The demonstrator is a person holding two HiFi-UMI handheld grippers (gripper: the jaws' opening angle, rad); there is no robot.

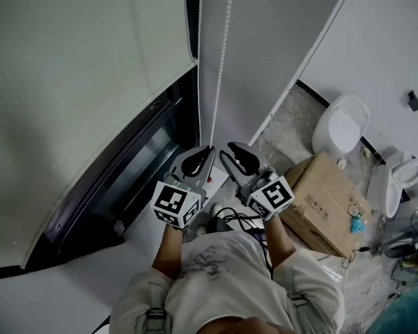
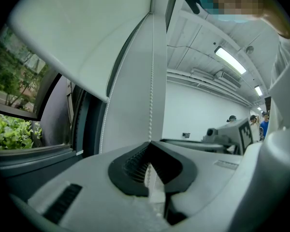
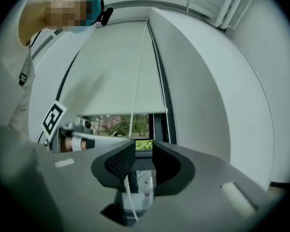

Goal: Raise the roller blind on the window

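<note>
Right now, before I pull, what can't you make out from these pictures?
Top of the roller blind: head view, cut off by the upper edge.
Lower loop of the bead chain: head view, hidden behind the left gripper and right gripper.
Chain between the open right jaws: right gripper view, blurred; whether it touches a pad is unclear.

This looks like a workshop or test hall with a mock-up room built inside, not a lived-in home. Long fluorescent tube lights (image 2: 230,60) and bare conduit cross a high white ceiling. Plain white partition panels (image 1: 265,54) flank a dark-framed window (image 1: 125,179). Two white ceramic toilets (image 1: 343,127) stand on the floor by a brown cardboard box (image 1: 327,200) and loose black cables (image 1: 231,220).
</note>
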